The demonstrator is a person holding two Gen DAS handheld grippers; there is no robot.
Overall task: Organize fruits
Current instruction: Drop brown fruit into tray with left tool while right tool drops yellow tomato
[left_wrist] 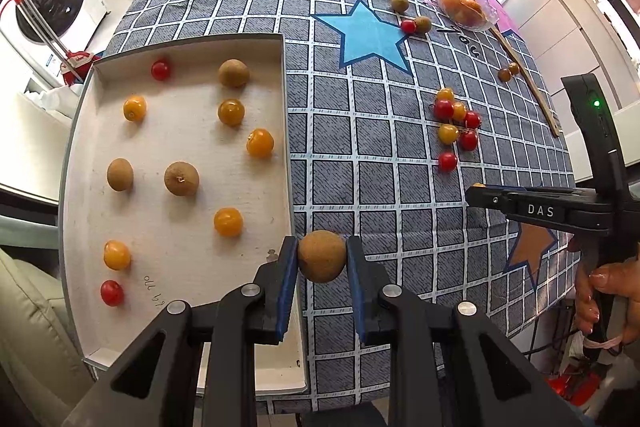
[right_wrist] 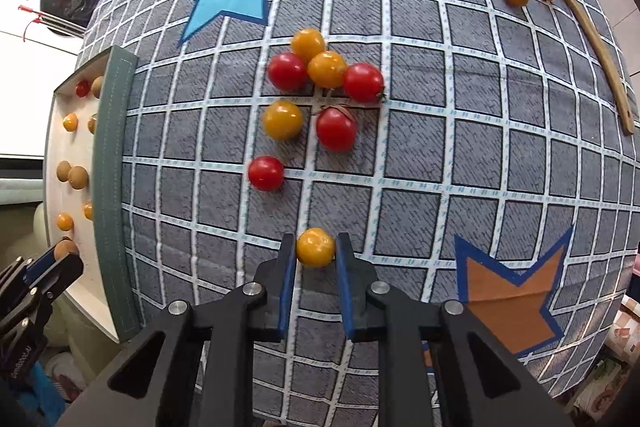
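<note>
My left gripper (left_wrist: 322,259) is shut on a brown longan (left_wrist: 322,255) and holds it over the right edge of the white tray (left_wrist: 180,131). The tray holds several yellow tomatoes, red tomatoes and longans. My right gripper (right_wrist: 316,255) is shut on a yellow tomato (right_wrist: 315,247) just above the checked tablecloth. A cluster of red and yellow tomatoes (right_wrist: 320,87) lies ahead of it, also in the left wrist view (left_wrist: 456,123). The left gripper shows in the right wrist view (right_wrist: 60,259), the right gripper in the left wrist view (left_wrist: 480,193).
A clear bowl (left_wrist: 466,5) with orange fruit stands at the far right. Two longans and a red tomato (left_wrist: 412,19) lie beside it. Two small dark-orange fruits (left_wrist: 508,71) lie by a wooden stick (left_wrist: 524,75). The table edge is close on the right.
</note>
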